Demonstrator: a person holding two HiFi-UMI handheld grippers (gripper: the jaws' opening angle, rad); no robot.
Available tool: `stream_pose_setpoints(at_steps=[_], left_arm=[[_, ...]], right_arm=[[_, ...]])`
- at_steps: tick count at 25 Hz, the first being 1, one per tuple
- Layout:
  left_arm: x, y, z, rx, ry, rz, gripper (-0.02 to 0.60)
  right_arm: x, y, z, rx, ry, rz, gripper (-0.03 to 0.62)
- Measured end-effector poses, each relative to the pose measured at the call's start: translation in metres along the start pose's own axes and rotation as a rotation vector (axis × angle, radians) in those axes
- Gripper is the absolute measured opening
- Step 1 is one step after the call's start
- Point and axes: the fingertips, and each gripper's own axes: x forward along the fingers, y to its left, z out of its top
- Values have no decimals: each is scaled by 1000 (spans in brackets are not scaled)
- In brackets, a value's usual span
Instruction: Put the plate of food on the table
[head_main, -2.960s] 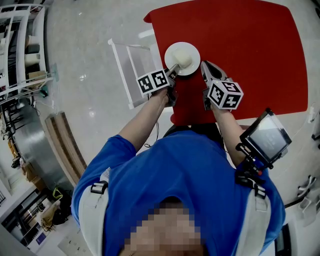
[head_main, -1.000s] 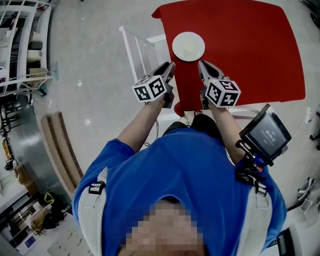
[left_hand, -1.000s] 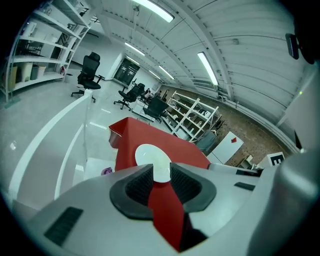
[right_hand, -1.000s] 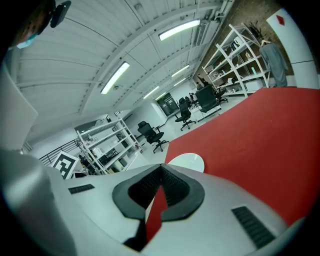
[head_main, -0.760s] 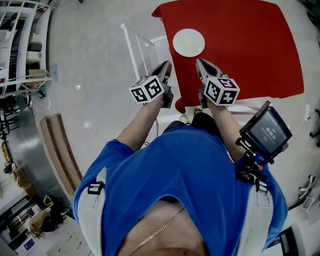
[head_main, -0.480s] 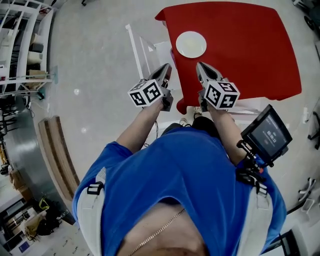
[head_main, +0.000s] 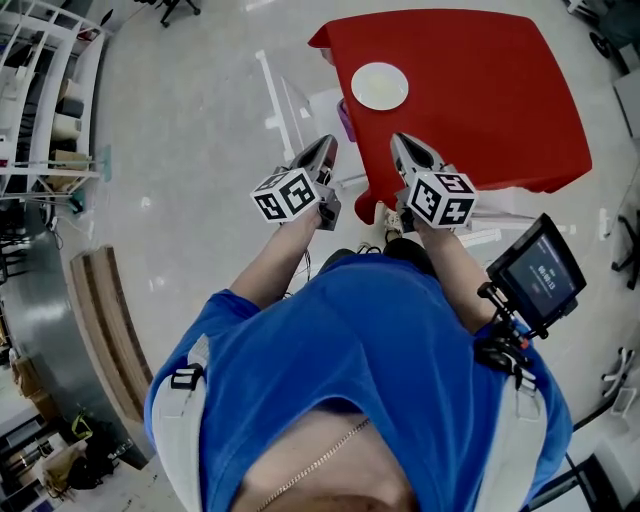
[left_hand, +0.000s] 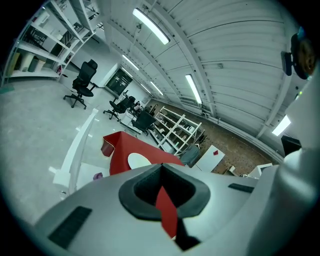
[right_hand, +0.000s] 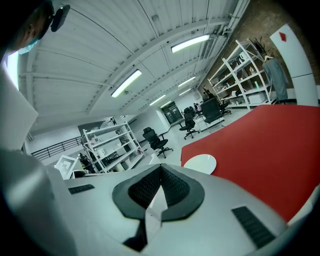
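Head view: a white shelving unit (head_main: 45, 100) stands at ten o'clock; its contents are not legible. Wooden planks (head_main: 105, 330) lie on the pale floor (head_main: 180, 200) at eight o'clock. A white frame rack (head_main: 275, 95) stands at eleven o'clock. A small lit screen (head_main: 535, 278) sits at three o'clock. Left gripper view: black office chairs (left_hand: 82, 85) at ten o'clock, ceiling strip lights (left_hand: 150, 25) at twelve.
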Motion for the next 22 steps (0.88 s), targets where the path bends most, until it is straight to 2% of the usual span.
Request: stream_pose_setpoints(at_steps=[22], left_arm=[[-6,5,4,-14,-40,8,8]], right_arm=[[-6,12,-8,-43,14,39,2]])
